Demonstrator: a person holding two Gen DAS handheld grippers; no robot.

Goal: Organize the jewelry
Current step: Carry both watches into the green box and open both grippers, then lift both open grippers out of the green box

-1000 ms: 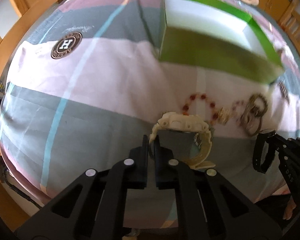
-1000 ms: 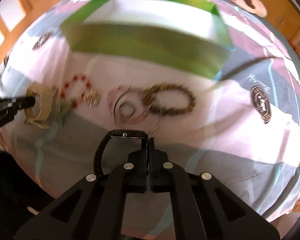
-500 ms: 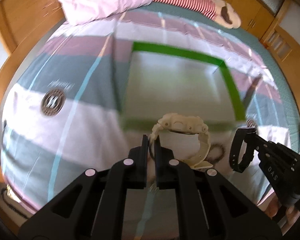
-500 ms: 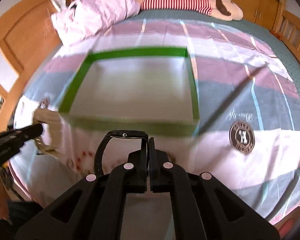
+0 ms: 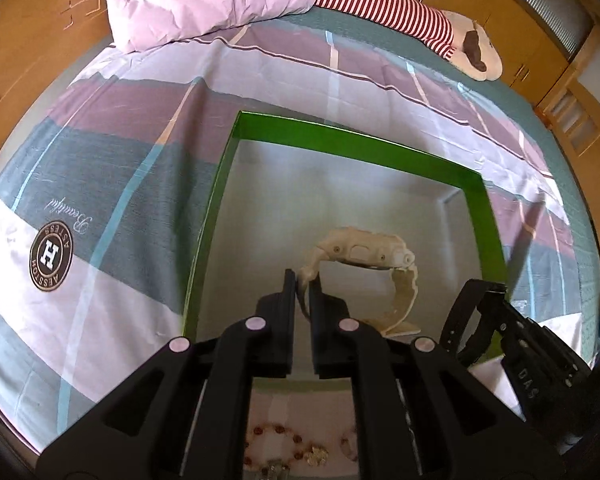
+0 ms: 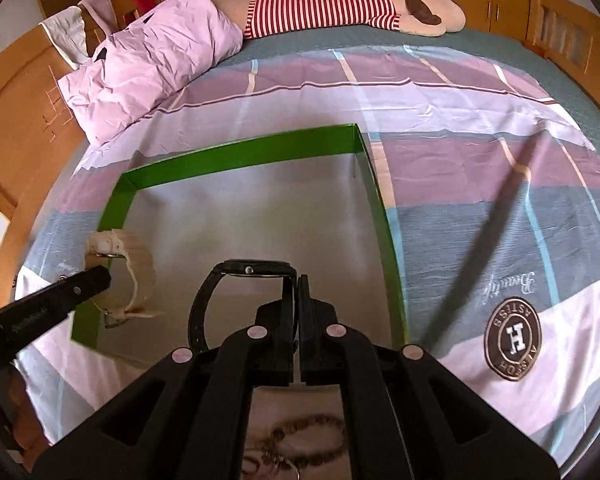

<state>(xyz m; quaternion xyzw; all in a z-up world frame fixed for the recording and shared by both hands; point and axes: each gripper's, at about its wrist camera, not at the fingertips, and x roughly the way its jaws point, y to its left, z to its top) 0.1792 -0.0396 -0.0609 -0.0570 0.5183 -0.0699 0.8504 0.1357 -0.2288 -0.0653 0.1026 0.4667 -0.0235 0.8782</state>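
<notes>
Pinching a strap each, the left gripper (image 5: pixel 302 280) carries the cream watch (image 5: pixel 364 258) and the right gripper (image 6: pixel 298 284) the black watch (image 6: pixel 236 296), both hanging above the green box (image 5: pixel 380 148). Light, springy bands seem best held mid-strap; both grippers tilt steeply downward.

Two watches (image 5: pixel 364 248) (image 6: pixel 236 280), one box (image 5: pixel 356 144), perhaps three bracelets (image 6: pixel 308 436)

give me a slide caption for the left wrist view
Left hand-held gripper carries a cream watch over the green box.
</notes>
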